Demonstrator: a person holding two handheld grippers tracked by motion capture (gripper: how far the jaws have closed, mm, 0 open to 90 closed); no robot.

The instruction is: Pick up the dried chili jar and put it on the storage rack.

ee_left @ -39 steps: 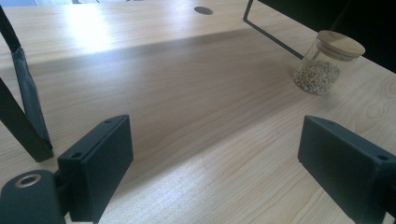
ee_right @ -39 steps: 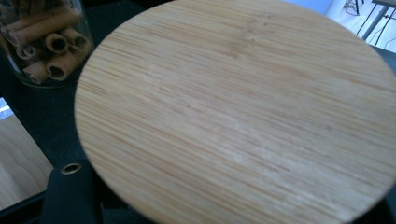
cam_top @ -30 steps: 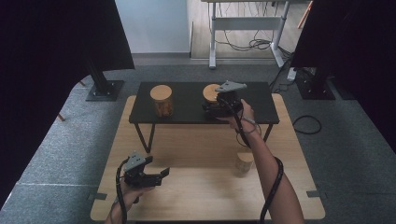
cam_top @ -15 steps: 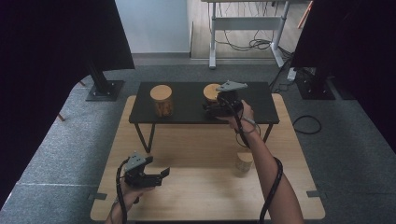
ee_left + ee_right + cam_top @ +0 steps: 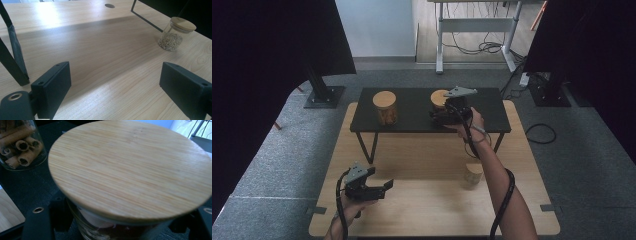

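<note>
A glass jar with a round bamboo lid (image 5: 130, 170) is on the low black shelf (image 5: 412, 107), right of its middle. My right gripper (image 5: 120, 230) is shut on its glass body just under the lid; in the high view the right gripper (image 5: 438, 114) reaches it from the right. The contents look reddish and pale, but most of the body is hidden. My left gripper (image 5: 382, 187) hovers open over the front left of the wooden table (image 5: 427, 205). In the left gripper view nothing lies between the pads of the left gripper (image 5: 115, 92).
A lidded jar of cinnamon sticks (image 5: 385, 109) stands on the shelf's left part, also close by as the cinnamon jar (image 5: 17, 145). A small lidded jar of grains (image 5: 473, 174) stands on the wooden table beside my right forearm. The shelf's thin black legs (image 5: 12, 62) rise near my left gripper.
</note>
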